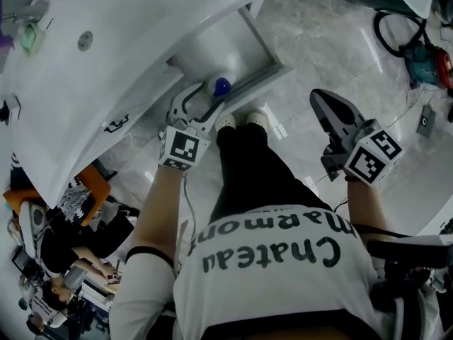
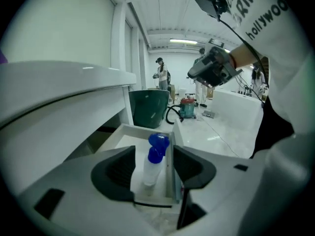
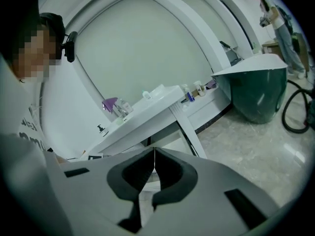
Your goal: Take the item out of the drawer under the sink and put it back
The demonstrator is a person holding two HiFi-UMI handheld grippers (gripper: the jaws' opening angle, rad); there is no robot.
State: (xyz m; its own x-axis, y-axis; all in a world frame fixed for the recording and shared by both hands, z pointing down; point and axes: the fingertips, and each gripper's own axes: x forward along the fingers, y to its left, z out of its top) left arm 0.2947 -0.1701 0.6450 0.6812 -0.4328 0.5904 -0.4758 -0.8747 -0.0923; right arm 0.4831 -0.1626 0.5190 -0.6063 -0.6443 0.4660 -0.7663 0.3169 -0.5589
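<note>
The left tongs (image 2: pixel 153 154) stand wide apart and grip nothing. Their own view frames a bottle (image 2: pixel 149 168) with a blue spray head between the two jaws, clear of both pads, upright in the open drawer (image 2: pixel 173 176). The head view shows only that blue head, just ahead of the left tips, under the counter (image 1: pixel 106 69). The right tongs (image 3: pixel 154 154) are closed tip to tip and empty, well off to the right of the drawer. Only their view shows small things on the counter beyond them.
</note>
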